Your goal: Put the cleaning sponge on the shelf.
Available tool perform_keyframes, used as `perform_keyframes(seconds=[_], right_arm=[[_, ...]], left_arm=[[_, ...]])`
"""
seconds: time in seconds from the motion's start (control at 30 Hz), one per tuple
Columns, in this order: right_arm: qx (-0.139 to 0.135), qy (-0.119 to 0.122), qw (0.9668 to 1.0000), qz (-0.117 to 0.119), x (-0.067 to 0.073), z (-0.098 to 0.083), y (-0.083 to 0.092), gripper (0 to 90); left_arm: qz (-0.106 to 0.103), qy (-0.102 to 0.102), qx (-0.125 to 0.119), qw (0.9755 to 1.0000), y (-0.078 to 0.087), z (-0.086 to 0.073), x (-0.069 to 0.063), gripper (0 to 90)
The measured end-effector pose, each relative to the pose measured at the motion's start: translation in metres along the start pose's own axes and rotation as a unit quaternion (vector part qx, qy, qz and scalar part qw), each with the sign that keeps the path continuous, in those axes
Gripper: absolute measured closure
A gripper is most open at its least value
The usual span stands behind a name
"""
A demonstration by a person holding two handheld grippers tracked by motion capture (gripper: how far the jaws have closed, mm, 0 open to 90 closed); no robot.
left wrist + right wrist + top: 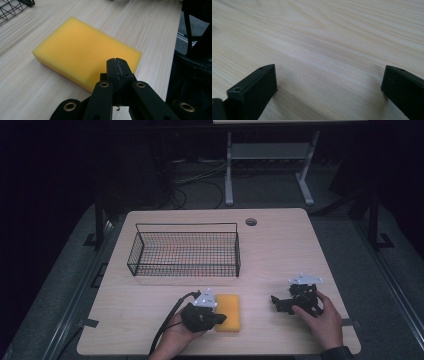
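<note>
We are looking down on a pale wood-grain counter with a small round hole near its far edge. Sitting toward the far left corner is a black wire-mesh basket, rectangular and open at the top. Lying near the middle of the near edge is a yellow rectangular foam sponge, flat on the counter, well apart from the basket; in the left gripper view we are seeing a thin pink layer along its underside.

We are holding the left hand-held gripper at the sponge's left side, its tip over the sponge's near left edge. Its jaws are pressing together with nothing between them; whether the tip is touching the foam we cannot tell.

We are resting the right hand-held gripper near the near right corner, well apart from the sponge, its jaws standing wide over bare wood.
</note>
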State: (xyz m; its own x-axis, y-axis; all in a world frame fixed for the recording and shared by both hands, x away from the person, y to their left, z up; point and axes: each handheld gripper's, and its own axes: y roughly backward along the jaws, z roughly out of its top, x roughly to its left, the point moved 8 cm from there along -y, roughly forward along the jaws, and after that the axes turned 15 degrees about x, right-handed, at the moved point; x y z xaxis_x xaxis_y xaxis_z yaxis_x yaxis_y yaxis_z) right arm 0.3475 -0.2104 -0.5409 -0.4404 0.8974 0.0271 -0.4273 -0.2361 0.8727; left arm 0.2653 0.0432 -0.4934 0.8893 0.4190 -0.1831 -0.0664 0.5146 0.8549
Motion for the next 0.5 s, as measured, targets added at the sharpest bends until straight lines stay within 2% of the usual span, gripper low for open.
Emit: perform_keyframes(seconds=[0.23,0.5], right_arm=[[0.000,0.000,1.0000,0.000,0.000,0.000,0.000,0.0],[0.000,0.000,1.0000,0.000,0.000,0.000,0.000,0.0]], left_arm=[[0.004,0.010,0.002,0.9999,0.002,-0.004,0.007,89.6],[0.026,0.022,0.006,0.9994,0.009,-0.010,0.021,89.6]])
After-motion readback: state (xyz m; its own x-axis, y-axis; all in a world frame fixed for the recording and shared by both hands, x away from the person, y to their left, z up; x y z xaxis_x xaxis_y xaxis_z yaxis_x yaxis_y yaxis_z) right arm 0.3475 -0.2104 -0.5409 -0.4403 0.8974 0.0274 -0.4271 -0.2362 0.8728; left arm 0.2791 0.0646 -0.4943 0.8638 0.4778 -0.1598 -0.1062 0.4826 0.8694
